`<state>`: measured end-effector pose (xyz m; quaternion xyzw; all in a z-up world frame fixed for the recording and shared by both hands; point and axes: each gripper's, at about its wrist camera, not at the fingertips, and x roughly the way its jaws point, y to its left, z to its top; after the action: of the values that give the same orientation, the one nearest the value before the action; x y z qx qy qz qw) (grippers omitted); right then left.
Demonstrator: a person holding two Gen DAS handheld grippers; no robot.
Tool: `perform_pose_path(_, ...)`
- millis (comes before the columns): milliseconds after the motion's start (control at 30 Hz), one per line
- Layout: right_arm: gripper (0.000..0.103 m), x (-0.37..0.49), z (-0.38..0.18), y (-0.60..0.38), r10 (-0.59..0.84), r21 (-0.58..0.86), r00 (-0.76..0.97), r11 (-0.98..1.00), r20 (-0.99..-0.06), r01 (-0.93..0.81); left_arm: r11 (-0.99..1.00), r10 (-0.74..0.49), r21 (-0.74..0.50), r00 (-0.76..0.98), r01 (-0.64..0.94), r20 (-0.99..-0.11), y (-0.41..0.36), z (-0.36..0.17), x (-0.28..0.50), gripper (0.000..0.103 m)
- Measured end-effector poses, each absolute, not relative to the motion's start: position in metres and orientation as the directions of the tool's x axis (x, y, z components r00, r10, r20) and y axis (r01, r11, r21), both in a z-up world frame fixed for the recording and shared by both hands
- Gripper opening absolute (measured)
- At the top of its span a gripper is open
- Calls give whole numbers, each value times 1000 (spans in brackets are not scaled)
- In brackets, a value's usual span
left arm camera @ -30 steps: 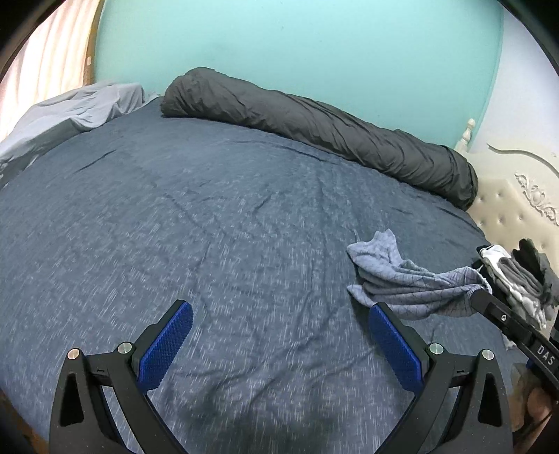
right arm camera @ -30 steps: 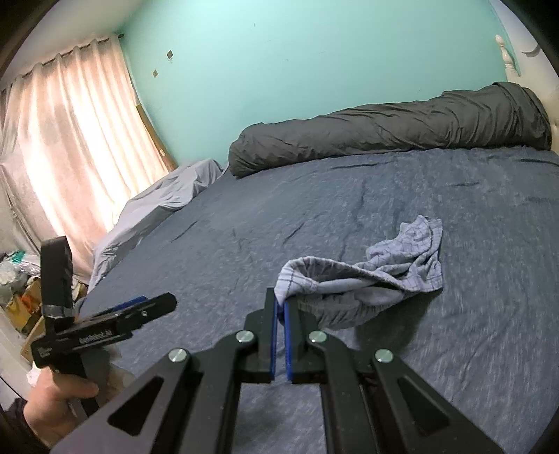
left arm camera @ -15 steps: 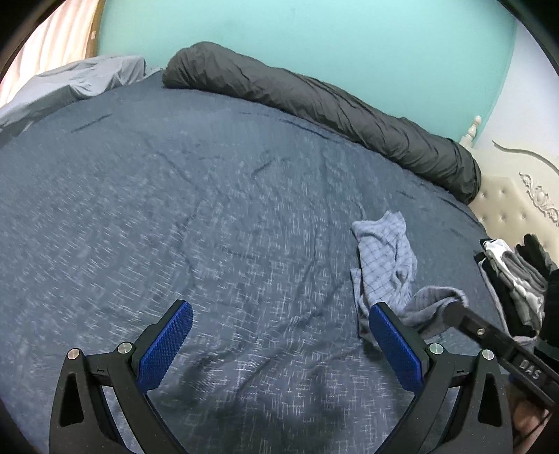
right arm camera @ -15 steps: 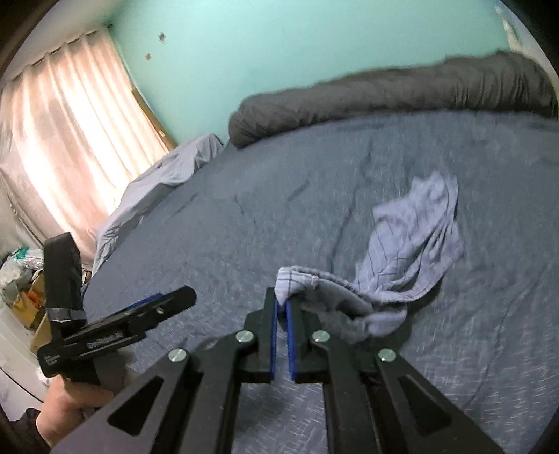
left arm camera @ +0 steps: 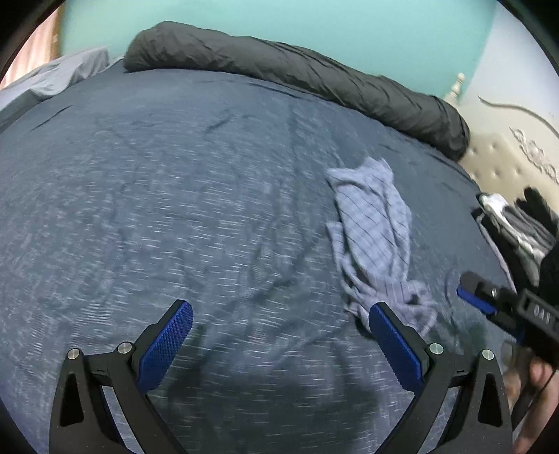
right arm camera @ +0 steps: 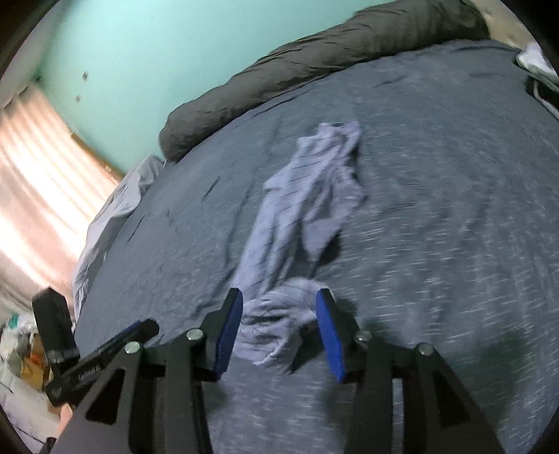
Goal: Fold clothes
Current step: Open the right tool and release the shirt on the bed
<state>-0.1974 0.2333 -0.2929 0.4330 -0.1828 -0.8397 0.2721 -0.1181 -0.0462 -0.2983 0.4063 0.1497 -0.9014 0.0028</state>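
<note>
Your right gripper [right arm camera: 277, 328] is nearest to the work. Its jaws have just been opening, and now they stand half apart with the bunched near end of the checked grey-blue garment [right arm camera: 300, 216] lying between the blue pads [right arm camera: 227, 331]. The pads do not seem to press on the cloth, so I judge you have let it go onto the bed so that it can be spread before any fold.

Your left gripper [left arm camera: 279, 335] is wide open and holds nothing. It hangs over the bare blue bedsheet [left arm camera: 174, 209], with its right pad just beside the near end of the same garment. This looks like a good place to take a second corner, but the edge there is twisted and blurred, so I cannot say which part of the garment it is.

The garment itself lies on the sheet as a long crumpled strip that runs away from you toward the far side of the bed. It is not flat and not yet folded.

Farther to the right, at the bed's edge near the cream headboard [left arm camera: 506, 164], there is a pile of dark and white clothes [left arm camera: 517, 223], probably waiting for their turn.

At the far side a rolled dark grey duvet [left arm camera: 297, 77] lies along the turquoise wall [left arm camera: 314, 21], well apart from the working area.
</note>
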Motion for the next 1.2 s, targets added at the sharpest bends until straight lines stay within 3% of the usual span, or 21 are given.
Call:
perform_pose_path(300, 44, -218, -306, 289, -562, 574, -539, -801, -627, 168, -973, 154, -228, -640, 35, -753, -6, -308, -135, 103)
perform_pose_path(767, 44, -231, -309, 298, -577, 609, -538, -780, -615, 140, -981, 183, -182, -593, -62, -784, 31, -322, -149, 103)
perform_pose_path(1200, 45, -229, -310, 294, -588, 614, -528, -775, -613, 151, -961, 273, -256, -534, -107, -801, 35, -324, -153, 102)
